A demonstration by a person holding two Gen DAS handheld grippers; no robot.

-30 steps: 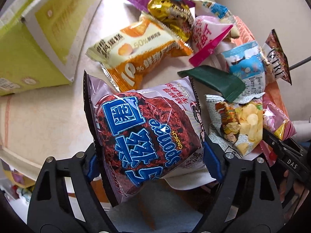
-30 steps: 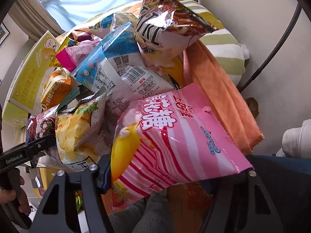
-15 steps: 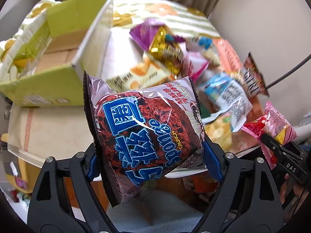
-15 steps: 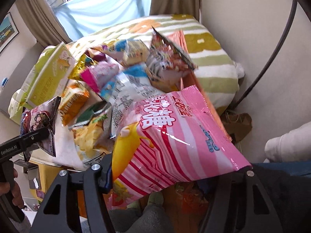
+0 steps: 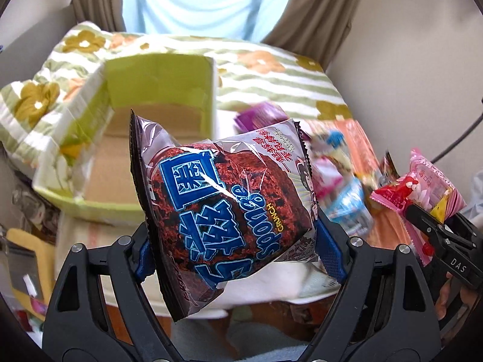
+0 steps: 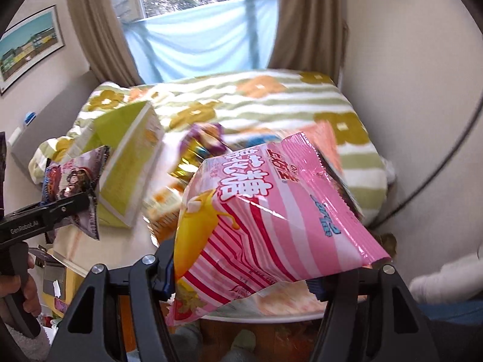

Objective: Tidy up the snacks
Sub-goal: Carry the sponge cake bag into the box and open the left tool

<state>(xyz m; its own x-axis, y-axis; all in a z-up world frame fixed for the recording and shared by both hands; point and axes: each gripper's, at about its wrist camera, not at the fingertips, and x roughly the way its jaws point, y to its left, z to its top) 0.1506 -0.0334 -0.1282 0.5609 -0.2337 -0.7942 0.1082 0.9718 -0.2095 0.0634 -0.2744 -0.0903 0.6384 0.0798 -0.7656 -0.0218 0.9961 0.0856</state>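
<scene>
A: Left gripper?
B: Clamped on the brown bag, with the box ahead of it.
A: Right gripper?
B: Gripping the pink bag, above the table.

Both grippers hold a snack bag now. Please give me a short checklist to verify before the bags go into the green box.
1. Left gripper shut on the brown cake bag: ok.
2. Right gripper shut on the pink candy bag: ok.
3. Green box open on top: ok.
4. Free space in the box: ok; the visible floor is bare, the near part hidden by the cake bag.
5. Bags held clear of the snack pile: ok.
6. Grip firm enough for the move: cannot tell.
</scene>
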